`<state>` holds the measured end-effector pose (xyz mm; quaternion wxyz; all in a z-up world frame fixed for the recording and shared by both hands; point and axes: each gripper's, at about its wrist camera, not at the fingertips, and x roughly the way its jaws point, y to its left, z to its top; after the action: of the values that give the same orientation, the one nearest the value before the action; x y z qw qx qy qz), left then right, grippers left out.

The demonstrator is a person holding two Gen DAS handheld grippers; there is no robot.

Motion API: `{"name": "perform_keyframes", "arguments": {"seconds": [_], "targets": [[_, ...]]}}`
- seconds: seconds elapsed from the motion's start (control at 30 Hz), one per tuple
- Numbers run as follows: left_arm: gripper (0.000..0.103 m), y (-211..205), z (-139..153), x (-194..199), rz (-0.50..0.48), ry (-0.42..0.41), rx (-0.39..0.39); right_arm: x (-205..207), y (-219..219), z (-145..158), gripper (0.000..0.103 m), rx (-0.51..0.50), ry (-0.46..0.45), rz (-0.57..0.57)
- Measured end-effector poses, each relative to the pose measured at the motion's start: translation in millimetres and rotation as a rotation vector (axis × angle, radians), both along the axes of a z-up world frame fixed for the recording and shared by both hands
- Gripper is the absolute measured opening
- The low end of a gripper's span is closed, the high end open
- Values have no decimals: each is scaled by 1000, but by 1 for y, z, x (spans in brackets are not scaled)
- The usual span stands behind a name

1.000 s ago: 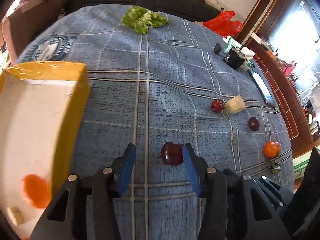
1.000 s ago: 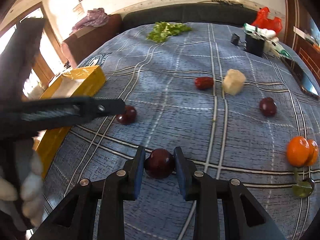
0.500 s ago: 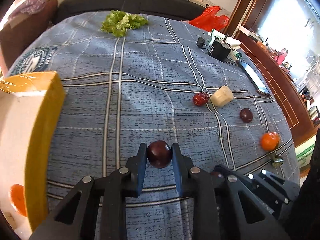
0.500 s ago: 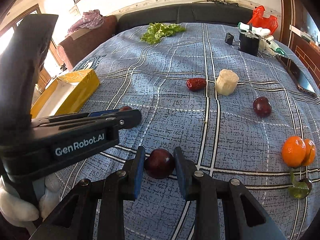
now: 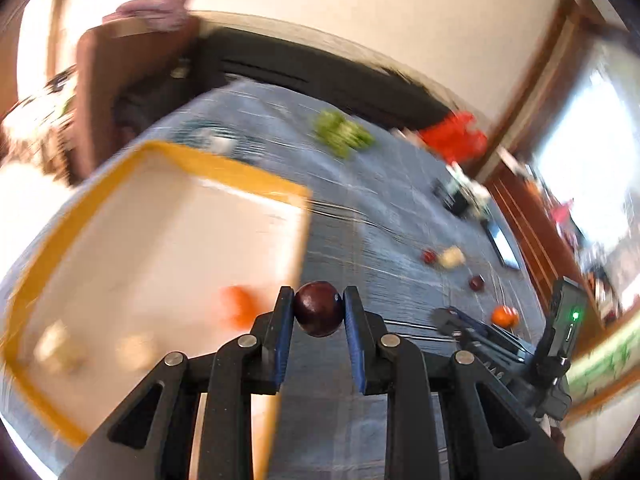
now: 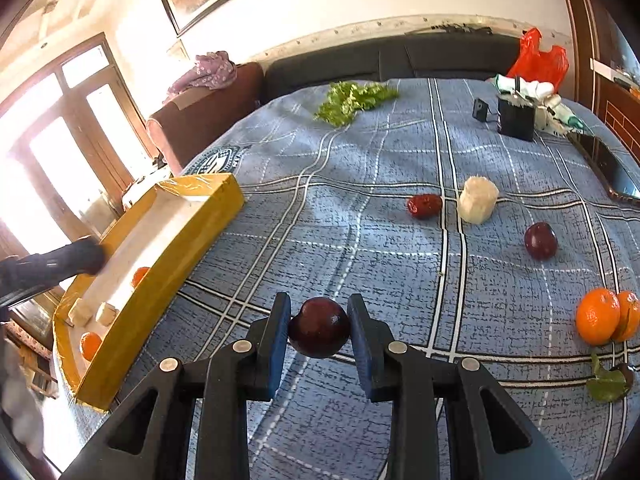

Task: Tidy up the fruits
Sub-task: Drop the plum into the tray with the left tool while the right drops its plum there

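Note:
My left gripper [image 5: 318,308] is shut on a dark red plum [image 5: 319,309], lifted beside the right wall of the yellow box [image 5: 224,168]. The box has a white floor with an orange [image 5: 239,312] and pale chunks, blurred in the left wrist view. My right gripper [image 6: 319,332] is shut on a second dark plum [image 6: 319,333] just over the blue checked cloth [image 6: 360,168]. In the right wrist view the yellow box [image 6: 192,236] lies at the left, with the left gripper's black finger [image 6: 68,262] above its far side. On the cloth lie a red date [image 6: 424,205], a pale chunk [image 6: 477,205], another plum [image 6: 541,241] and two oranges [image 6: 604,315].
Green lettuce [image 6: 352,100] lies at the cloth's far end by a dark sofa [image 6: 400,60]. A black holder [image 6: 516,119], a red bag [image 6: 540,60] and a phone [image 6: 608,168] sit at the far right. A green leaf [image 6: 606,384] lies near the oranges.
My left gripper closed on a plum on the cloth, then lifted it and swung left toward the yellow box. My right gripper kept its plum and stayed almost in place.

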<state>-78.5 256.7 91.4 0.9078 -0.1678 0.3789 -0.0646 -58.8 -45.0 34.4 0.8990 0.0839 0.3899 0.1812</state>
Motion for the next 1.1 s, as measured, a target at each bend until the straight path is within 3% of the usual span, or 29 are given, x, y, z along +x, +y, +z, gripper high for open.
{"name": "perform_keyframes", "arguments": {"seconds": [0.1, 0.2, 0.33, 0.53, 0.73, 0.83, 0.87, 1.0, 1.1], "targets": [[24, 43, -5, -23, 108, 6, -23, -2, 6, 4, 32, 5, -11, -12], [24, 67, -13, -36, 219, 27, 92, -8, 24, 18, 32, 29, -1, 25], [24, 83, -24, -41, 282, 46, 154, -23, 81, 45, 33, 60, -8, 176], [24, 92, -42, -33, 279, 87, 168, -34, 171, 38, 33, 10, 41, 356], [24, 95, -47, -31, 271, 85, 152, -31, 216, 11, 33, -59, 88, 401], [25, 100, -47, -32, 269, 86, 107, -31, 230, 4, 33, -108, 83, 410], [28, 102, -47, -33, 268, 87, 93, -32, 232, 2, 34, -119, 75, 413], [67, 108, -42, -40, 271, 68, 6, -35, 233, 2, 34, -124, 64, 417], [84, 108, -29, -50, 317, 36, -2, -37, 228, 7, 34, -108, 48, 406]]}}
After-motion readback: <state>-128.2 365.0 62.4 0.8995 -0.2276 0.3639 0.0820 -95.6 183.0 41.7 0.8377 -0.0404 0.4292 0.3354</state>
